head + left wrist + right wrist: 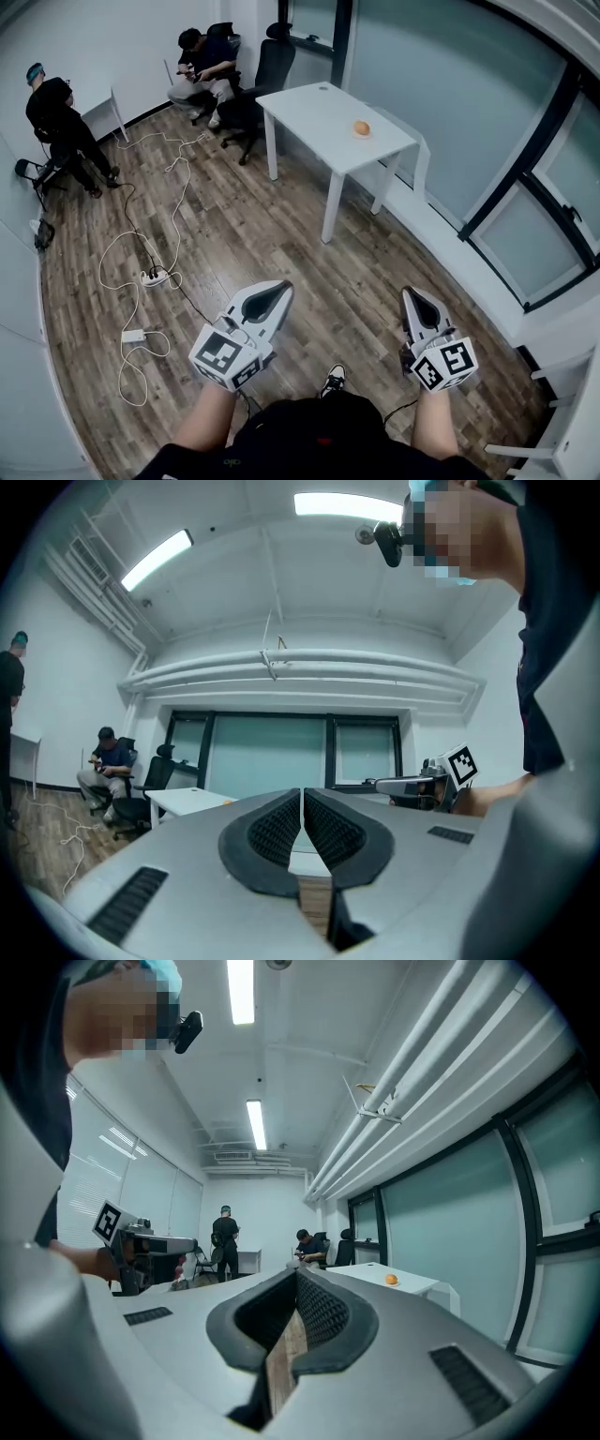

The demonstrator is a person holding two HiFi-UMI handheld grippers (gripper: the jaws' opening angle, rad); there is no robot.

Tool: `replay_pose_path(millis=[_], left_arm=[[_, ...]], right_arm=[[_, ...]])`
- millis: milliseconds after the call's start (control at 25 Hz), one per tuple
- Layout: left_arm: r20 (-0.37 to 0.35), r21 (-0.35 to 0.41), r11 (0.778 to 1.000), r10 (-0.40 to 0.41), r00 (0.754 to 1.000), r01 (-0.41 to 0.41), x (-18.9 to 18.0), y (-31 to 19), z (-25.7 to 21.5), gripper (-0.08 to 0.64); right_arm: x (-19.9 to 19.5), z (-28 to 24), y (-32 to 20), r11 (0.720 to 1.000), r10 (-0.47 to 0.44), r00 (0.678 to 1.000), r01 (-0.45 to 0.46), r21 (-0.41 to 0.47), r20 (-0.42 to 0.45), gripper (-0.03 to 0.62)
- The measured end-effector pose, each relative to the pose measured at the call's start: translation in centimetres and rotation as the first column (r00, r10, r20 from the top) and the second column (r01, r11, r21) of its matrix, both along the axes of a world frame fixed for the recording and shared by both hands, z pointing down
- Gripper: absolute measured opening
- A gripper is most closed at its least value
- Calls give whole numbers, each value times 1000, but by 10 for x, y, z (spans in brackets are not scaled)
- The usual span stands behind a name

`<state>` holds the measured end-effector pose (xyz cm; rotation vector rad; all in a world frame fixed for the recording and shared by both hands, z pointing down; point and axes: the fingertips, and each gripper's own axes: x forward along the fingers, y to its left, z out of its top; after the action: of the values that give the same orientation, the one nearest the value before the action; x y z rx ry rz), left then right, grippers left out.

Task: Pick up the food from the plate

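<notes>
A small orange piece of food (362,128) lies on a pale plate on the white table (319,108), far across the room. It also shows as a small dot in the right gripper view (391,1280), on the table (417,1287). Both grippers are held low in front of the person, far short of the table. My left gripper (281,287) has its jaws together with nothing between them (301,791). My right gripper (410,293) is shut and empty too (296,1274).
Wooden floor lies between me and the table. White cables and a power strip (154,277) trail over the floor at left. A person sits on a chair (202,61) behind the table; another stands at far left (56,117). A black office chair (272,61) and the glass wall (487,112) border the table.
</notes>
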<state>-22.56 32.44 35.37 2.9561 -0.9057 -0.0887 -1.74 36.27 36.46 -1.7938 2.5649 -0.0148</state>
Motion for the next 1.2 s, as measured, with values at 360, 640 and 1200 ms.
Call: replay_pose_path(millis=[360,640,1200], left_arm=[[57,-28,999,-33,998,34,94,-81,6,34],[15,-51,997,-54,998,55,164,-132,4,32],[35,-70,998,-6,999,8,232,-235,29,34]], right_arm=[[95,15,-85,999,-27,1000,28,-34,14,21],[163,34,-138,997,-59,998,59,-54,14,21],[227,61,-238,995,-30,1000,29,-99,-7,21]])
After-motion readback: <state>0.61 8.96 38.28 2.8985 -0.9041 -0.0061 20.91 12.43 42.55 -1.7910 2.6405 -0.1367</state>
